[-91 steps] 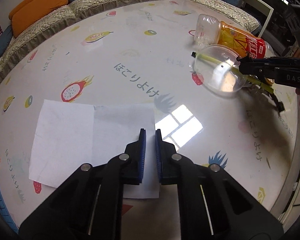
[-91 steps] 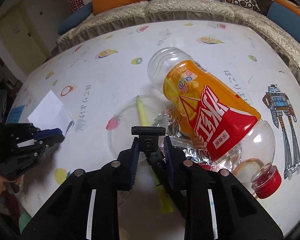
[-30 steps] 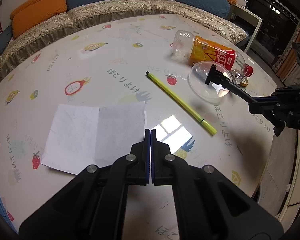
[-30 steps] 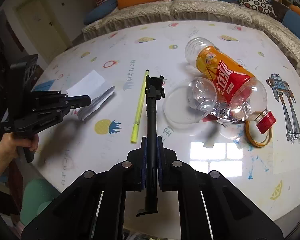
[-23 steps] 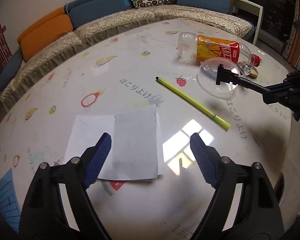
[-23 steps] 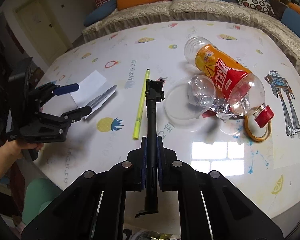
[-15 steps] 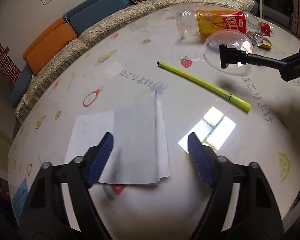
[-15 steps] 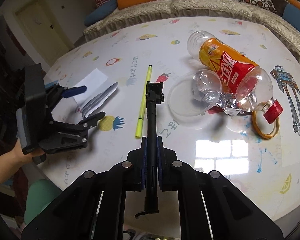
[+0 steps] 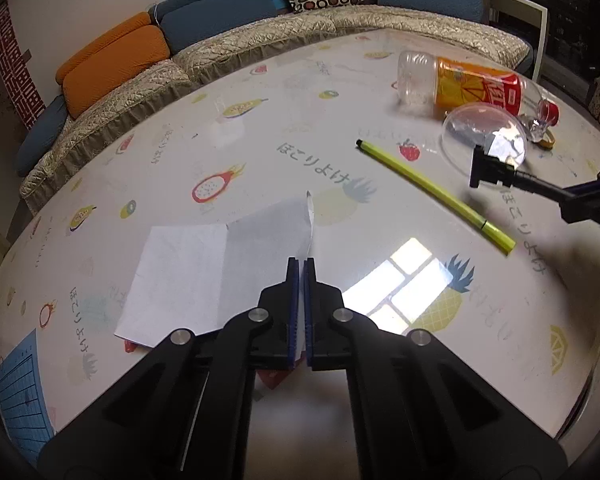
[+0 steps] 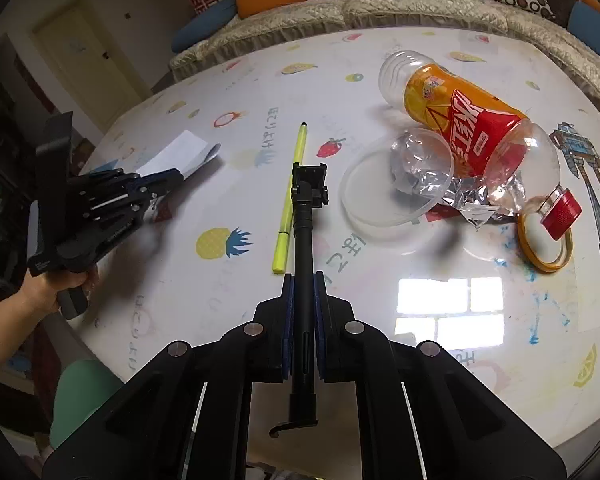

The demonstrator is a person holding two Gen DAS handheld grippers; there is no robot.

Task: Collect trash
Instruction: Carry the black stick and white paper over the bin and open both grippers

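A round desk (image 10: pixel 440 360) bears uncollected trash: orange bottle (image 10: pixel 460 120), clear lid (image 10: pixel 384 188), white paper (image 9: pixel 220 264), yellow pen (image 10: pixel 290 196). The left hand-held gripper (image 9: pixel 301 280) is clenched on the paper's raised edge near the desk's rim. The right hand-held gripper (image 10: pixel 303 304) clasps a black rod (image 10: pixel 303 240) above open desk beside the pen.

Left wrist view: looked forward and steeply down along the left gripper (image 9: pixel 301 268), close over the folded paper (image 9: pixel 216 264) at the near edge of the table (image 9: pixel 260 120), toward the sofa (image 9: pixel 140 64). Right wrist view: looked down along the right gripper (image 10: pixel 302 280) from the table's other side, facing the door (image 10: pixel 88 56). Shared by both: yellow pen (image 9: pixel 432 192) (image 10: pixel 290 200), orange bottle (image 9: pixel 472 84) (image 10: pixel 460 116), clear lid (image 9: pixel 484 136) (image 10: pixel 392 184), paper (image 10: pixel 180 154). Each gripper seen sidelong by the other.
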